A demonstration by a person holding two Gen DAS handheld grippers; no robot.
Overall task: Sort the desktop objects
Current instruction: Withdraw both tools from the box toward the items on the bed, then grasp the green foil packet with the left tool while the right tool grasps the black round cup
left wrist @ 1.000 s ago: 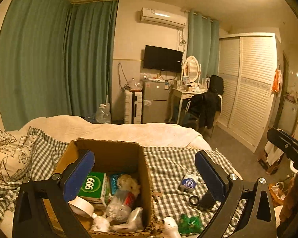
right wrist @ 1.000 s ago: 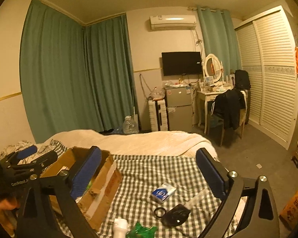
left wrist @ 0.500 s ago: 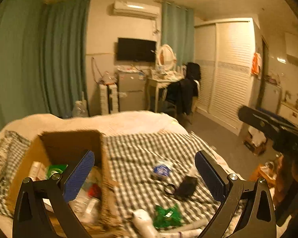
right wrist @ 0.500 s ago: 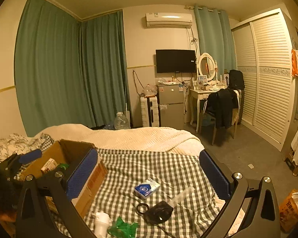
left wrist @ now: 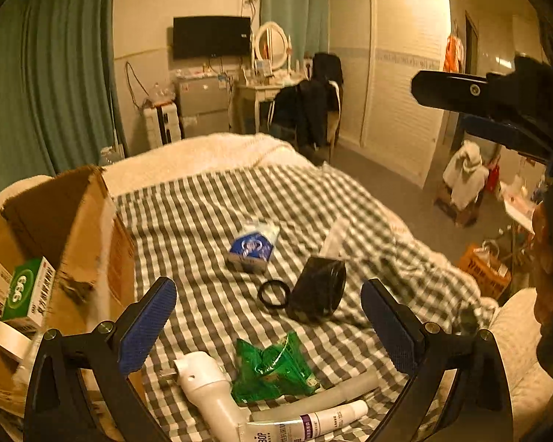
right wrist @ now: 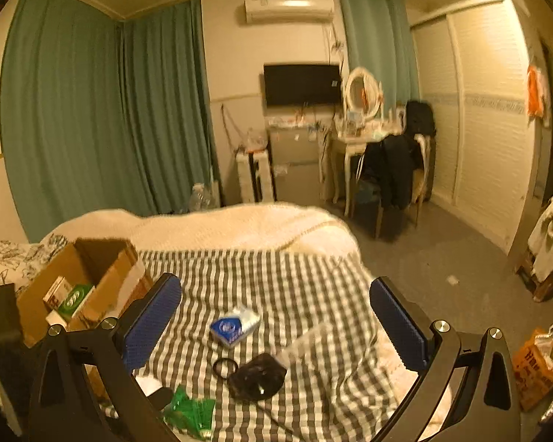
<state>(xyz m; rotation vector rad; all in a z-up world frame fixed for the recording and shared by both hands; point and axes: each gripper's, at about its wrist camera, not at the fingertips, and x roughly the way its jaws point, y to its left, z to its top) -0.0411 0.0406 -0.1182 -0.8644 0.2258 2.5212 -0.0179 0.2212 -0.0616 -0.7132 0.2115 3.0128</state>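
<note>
Both pairs of tongs are hanging above the checked blanket (left wrist: 217, 221) on the bed, spread wide and holding nothing — the left tongs (left wrist: 269, 326) over the near clutter, the right tongs (right wrist: 276, 322) a little farther right. By the look of it, the step in hand is choosing the next loose thing to carry to the cardboard box (left wrist: 73, 228) standing at the left, which is already holding a green packet box (left wrist: 27, 291) and some white things.

Still lying out on the blanket are a small blue packet (left wrist: 252, 248), a thin black ring (left wrist: 274, 294) touching a black pouch (left wrist: 319, 289) on its right, a crumpled green wrapper (left wrist: 272, 366) nearer the camera, a white plastic bottle (left wrist: 206, 390) just beside it and a tube of cream (left wrist: 306, 423) at the very near edge.

The wrapper is sitting almost between the left fingers, so the next move is probably calling for a short drop and a squeeze on it. It is overlapping the bottle, so the fingers risk catching both. The blanket is soft and rumpled, especially to the right, and could bunch up under a low grab.
</note>
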